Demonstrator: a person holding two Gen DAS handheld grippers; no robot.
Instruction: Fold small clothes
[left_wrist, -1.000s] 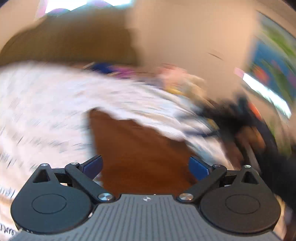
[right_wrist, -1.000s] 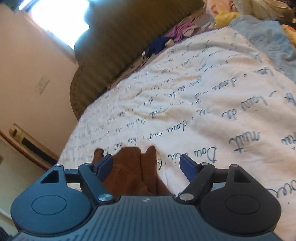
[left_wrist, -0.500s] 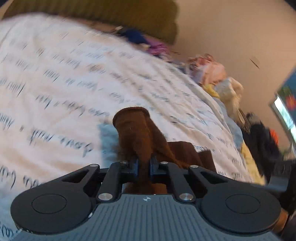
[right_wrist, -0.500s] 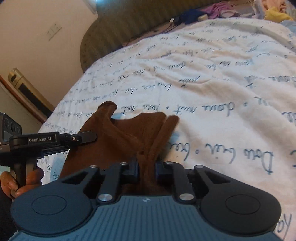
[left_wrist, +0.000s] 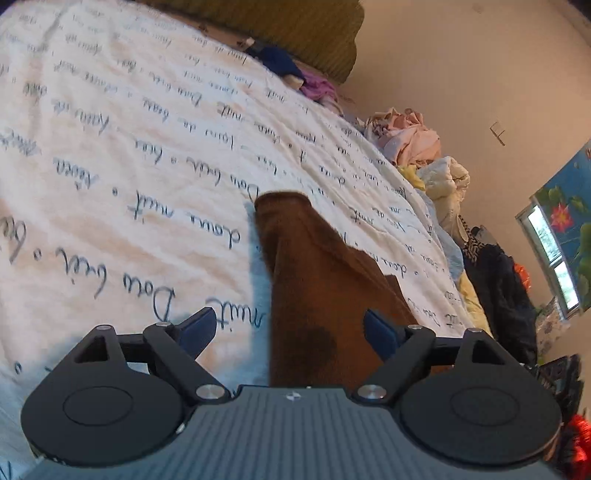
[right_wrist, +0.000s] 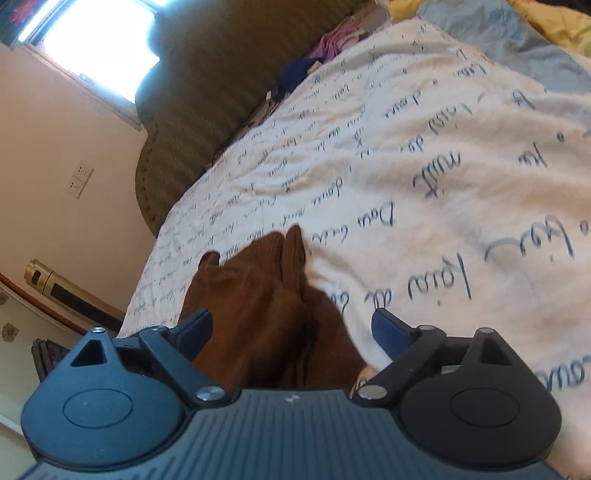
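At the bottom of each frame, the left claw (left_wrist: 290, 328) and right claw (right_wrist: 291, 328) have just been opening and stand spread. The brown garment (left_wrist: 314, 295) lies released between their blue pads on the bed (left_wrist: 110, 155), so one fold seems laid. Farther off, only the left view shows heaped clothes (left_wrist: 417, 144); only the right shows a window (right_wrist: 99, 48).

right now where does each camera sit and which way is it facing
Left wrist: on the left gripper, looking down across the script-print bedspread toward a heap of clothes by the wall; only its open fingers show.
Right wrist: on the right gripper, looking toward the olive headboard and window; only its open fingers show.
Shared: the brown garment between both jaws, lying loose on the bedspread.
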